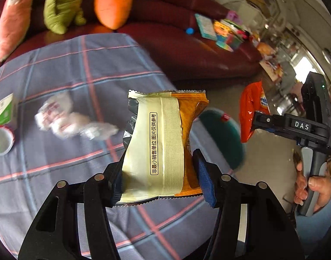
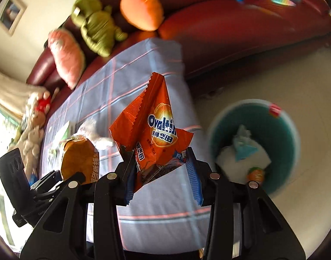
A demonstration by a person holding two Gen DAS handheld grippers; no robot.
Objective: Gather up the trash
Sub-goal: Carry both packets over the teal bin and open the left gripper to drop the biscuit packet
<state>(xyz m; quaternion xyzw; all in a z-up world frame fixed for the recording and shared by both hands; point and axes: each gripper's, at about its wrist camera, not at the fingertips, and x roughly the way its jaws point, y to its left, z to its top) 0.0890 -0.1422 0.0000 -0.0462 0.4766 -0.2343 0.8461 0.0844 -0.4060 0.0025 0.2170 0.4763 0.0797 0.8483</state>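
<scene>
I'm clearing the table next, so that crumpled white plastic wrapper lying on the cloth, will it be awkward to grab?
The crumpled white wrapper is probably very light and floppy: it lies collapsed in loose folds on the plaid tablecloth. It will likely squash flat under the pads, and its glossy film may slip.

Red sofa (image 1: 187,49), carrot plush (image 1: 113,2), green plush (image 1: 61,4), plaid cloth (image 1: 63,69)

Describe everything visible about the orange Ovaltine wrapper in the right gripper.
The Ovaltine wrapper is a glossy orange foil-like packet with a white-and-blue logo, Chinese lettering and zigzag-cut edges. It looks empty, creased and folded, with one torn corner pointing up. It stands tilted in the air above the checked tablecloth, its lower end clamped by the right gripper, whose blue-padded jaws press it from both sides. Nothing else touches it. The teal bin sits on the floor to its right.
</scene>
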